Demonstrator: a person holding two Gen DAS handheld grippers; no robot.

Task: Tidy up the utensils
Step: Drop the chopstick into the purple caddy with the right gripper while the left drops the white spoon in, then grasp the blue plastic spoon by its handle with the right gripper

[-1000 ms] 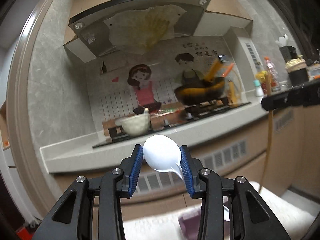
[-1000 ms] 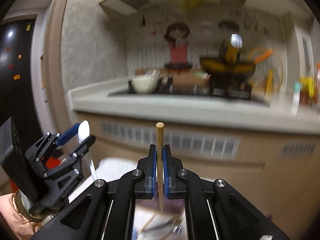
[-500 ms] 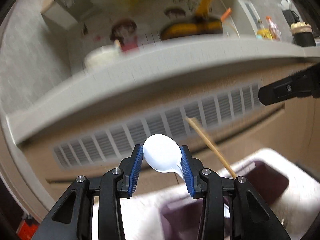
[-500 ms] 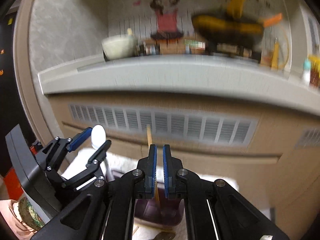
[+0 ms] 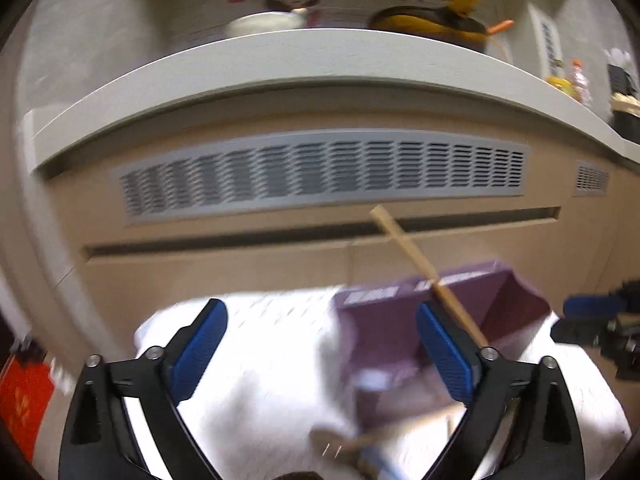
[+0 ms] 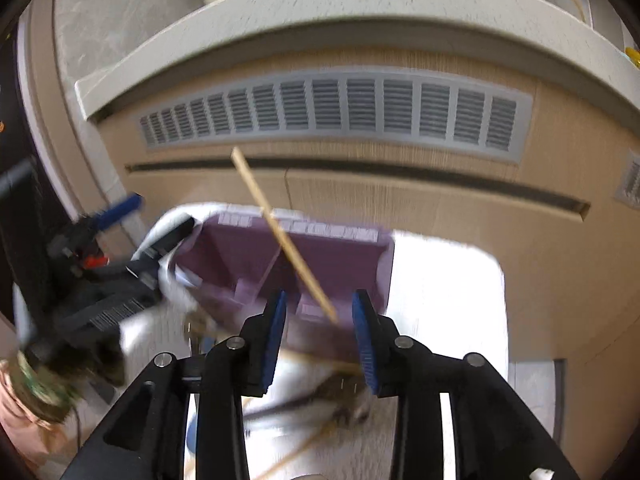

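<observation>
A purple organizer box [image 5: 384, 320] [image 6: 340, 256] with several compartments stands on the white table [image 5: 248, 400]. My left gripper [image 5: 320, 344] hangs just before it, jaws opening wide with nothing between them. A blurred white shape [image 6: 176, 284], apparently the spoon, lies at the box's left edge. A wooden chopstick [image 6: 280, 236] [image 5: 420, 264] leans upright in the box. Its lower end sits between the opening jaws of my right gripper [image 6: 320, 332], and the pads do not press on it. Each gripper shows at the edge of the other's view.
Loose utensils [image 6: 320, 404] lie blurred on the table in front of the box. Beyond the table stands a tan cabinet front with a grey vent grille [image 5: 320, 176] under a pale counter edge [image 6: 360, 12]. A bowl and a pan sit on the counter.
Both grippers have sunk toward the purple box. The left one let go of the white spoon and spread wide. The right one parted from the chopstick, which now leans in the box.
</observation>
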